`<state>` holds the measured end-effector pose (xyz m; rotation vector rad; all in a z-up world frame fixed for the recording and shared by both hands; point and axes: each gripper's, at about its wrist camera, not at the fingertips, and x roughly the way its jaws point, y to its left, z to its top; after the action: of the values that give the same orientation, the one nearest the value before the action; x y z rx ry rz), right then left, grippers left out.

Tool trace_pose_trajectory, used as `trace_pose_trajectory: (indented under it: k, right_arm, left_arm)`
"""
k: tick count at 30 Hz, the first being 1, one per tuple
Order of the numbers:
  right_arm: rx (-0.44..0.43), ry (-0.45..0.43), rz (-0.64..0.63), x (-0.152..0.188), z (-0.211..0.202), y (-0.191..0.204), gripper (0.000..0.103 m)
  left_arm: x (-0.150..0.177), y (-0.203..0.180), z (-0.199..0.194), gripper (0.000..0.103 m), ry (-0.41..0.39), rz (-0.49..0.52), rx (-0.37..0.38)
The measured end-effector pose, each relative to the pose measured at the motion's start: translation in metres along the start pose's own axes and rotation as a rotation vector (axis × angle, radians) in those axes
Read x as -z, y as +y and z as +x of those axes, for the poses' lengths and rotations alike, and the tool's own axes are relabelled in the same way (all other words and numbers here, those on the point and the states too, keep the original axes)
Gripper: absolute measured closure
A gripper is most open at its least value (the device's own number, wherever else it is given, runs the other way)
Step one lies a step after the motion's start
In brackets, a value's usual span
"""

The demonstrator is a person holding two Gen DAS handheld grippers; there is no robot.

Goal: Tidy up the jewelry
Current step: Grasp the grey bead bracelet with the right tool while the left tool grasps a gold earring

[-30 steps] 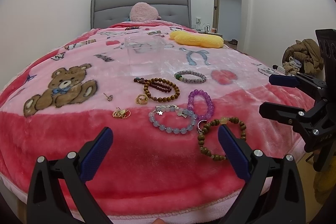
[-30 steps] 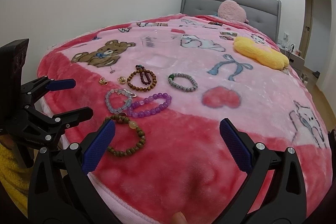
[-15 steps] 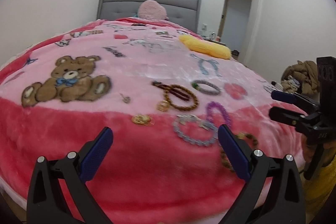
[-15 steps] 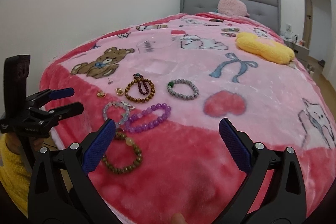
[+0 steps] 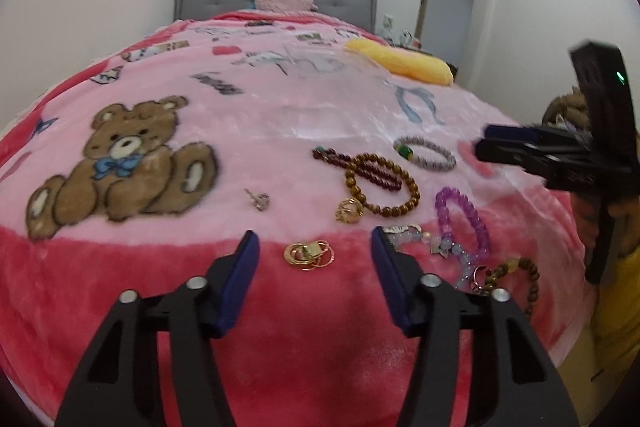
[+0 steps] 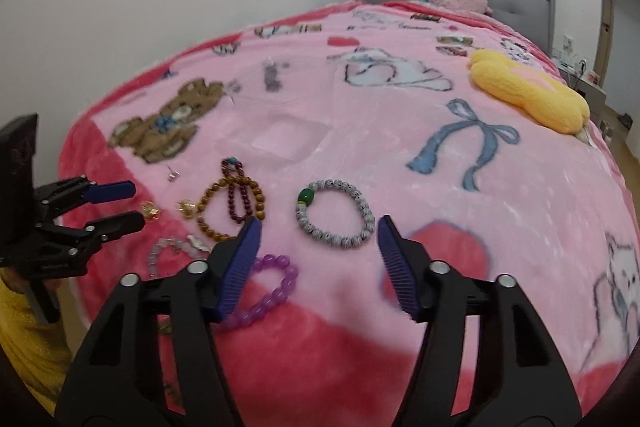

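On the pink blanket (image 6: 520,187), both spread-jawed hand-held grippers frame jewelry; maroon bead string (image 6: 236,187) lies lengthwise.

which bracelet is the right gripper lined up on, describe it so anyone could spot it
Start at the pink blanket on the bed, then find the cluster of jewelry near its foot edge. The grey bracelet lies at the cluster's right end, framed by the open right gripper. It alone is speckled grey with one green bead; its neighbours are purple or brown.
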<state>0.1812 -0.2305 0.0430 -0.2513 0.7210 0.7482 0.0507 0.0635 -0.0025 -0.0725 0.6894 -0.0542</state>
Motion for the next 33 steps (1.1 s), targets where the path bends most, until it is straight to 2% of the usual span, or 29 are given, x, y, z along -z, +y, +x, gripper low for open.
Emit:
trace_pose_trajectory:
  k: [3, 5, 12, 16, 22, 26, 33]
  right_arm:
    - [0.016, 0.036, -0.024, -0.006, 0.019, 0.0, 0.052]
    - [0.023, 0.06, -0.022, -0.011, 0.032, -0.005, 0.059]
    - [0.029, 0.123, 0.008, -0.023, 0.06, -0.021, 0.066]
    - [0.029, 0.179, 0.012, -0.024, 0.073, -0.026, 0.072]
    - [0.026, 0.208, 0.018, -0.024, 0.08, -0.028, 0.093]
    - [0.036, 0.202, 0.007, -0.023, 0.079, -0.028, 0.095]
    - [0.041, 0.148, -0.035, -0.022, 0.061, -0.017, 0.095]
  left_arm:
    - [-0.001, -0.003, 0.005, 0.054, 0.005, 0.02, -0.007]
    - [-0.002, -0.002, 0.008, 0.061, 0.016, 0.022, 0.0]
    - [-0.001, 0.002, 0.021, 0.072, 0.048, 0.026, 0.0]
    - [-0.001, -0.001, 0.022, 0.073, 0.058, 0.042, -0.011]
    - [-0.001, -0.001, 0.025, 0.081, 0.078, 0.048, -0.021]
    - [-0.001, -0.002, 0.025, 0.087, 0.074, 0.051, -0.029]
    - [-0.002, -0.004, 0.019, 0.09, 0.06, 0.052, -0.032]
